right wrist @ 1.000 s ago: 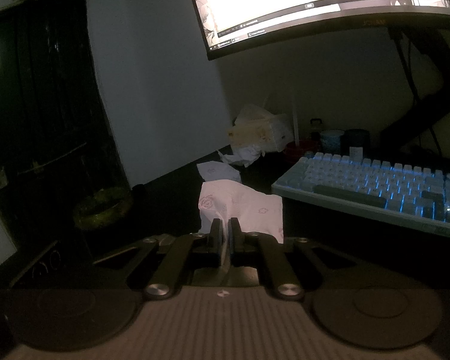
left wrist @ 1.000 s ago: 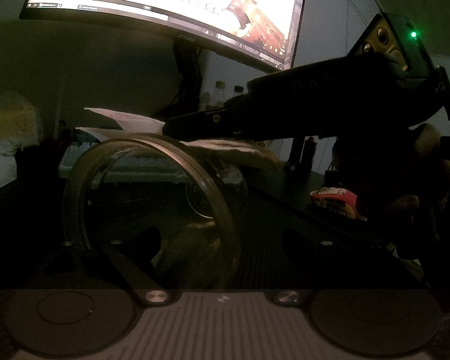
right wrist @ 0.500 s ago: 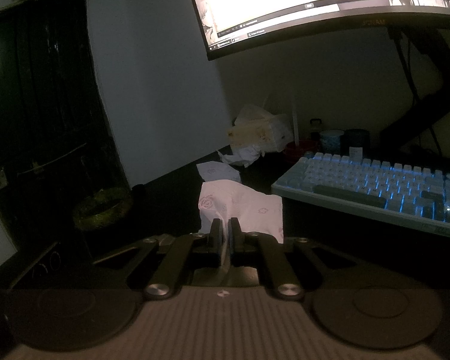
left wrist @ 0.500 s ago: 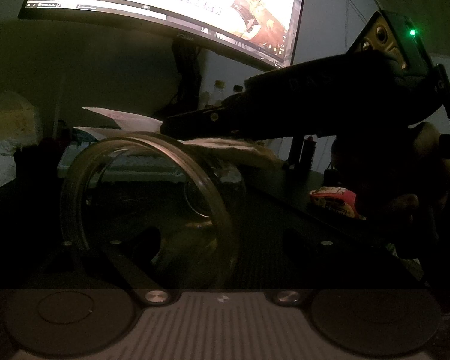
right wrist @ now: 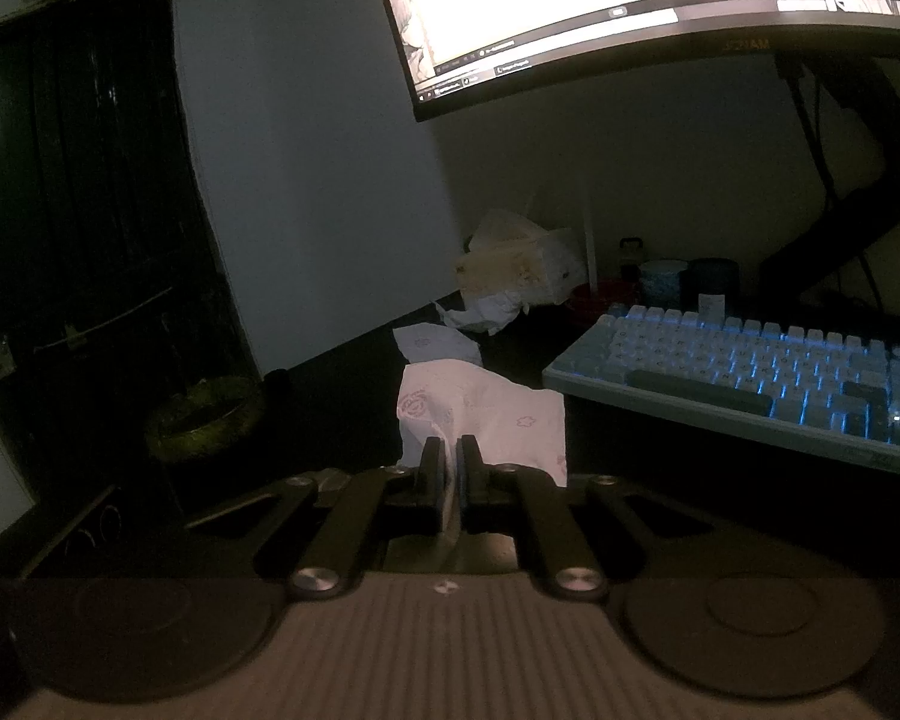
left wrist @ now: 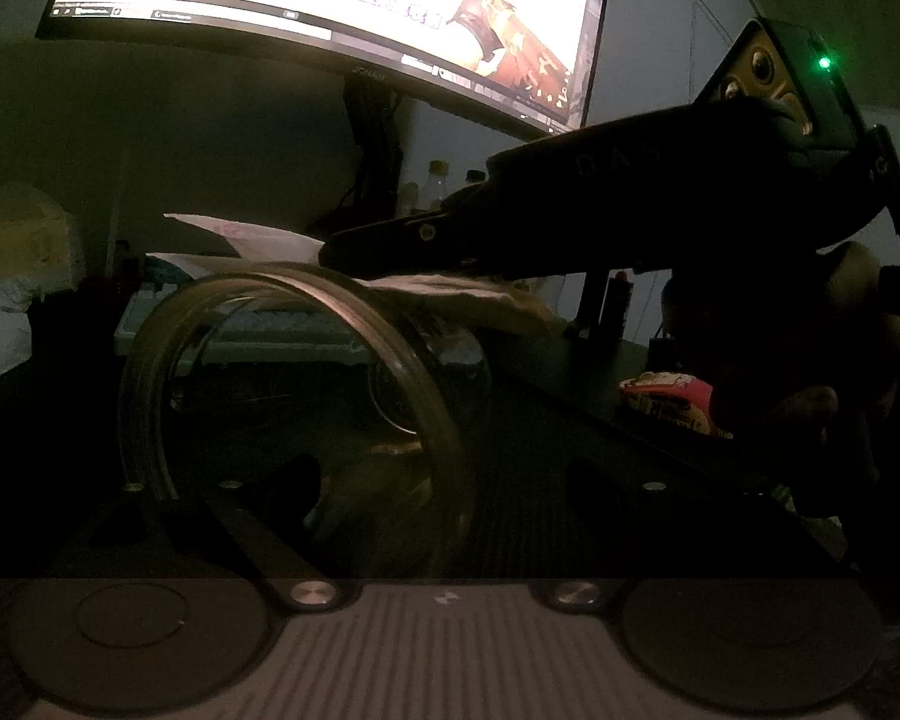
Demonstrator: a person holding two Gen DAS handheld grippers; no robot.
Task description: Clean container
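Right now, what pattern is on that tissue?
White tissue with pink flower prints, clearest in the right wrist view.

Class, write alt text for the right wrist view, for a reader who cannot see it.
A hand-held gripper is shut on a white tissue with pink flower print, above a dark desk. A backlit keyboard lies to the right, under a bright monitor.
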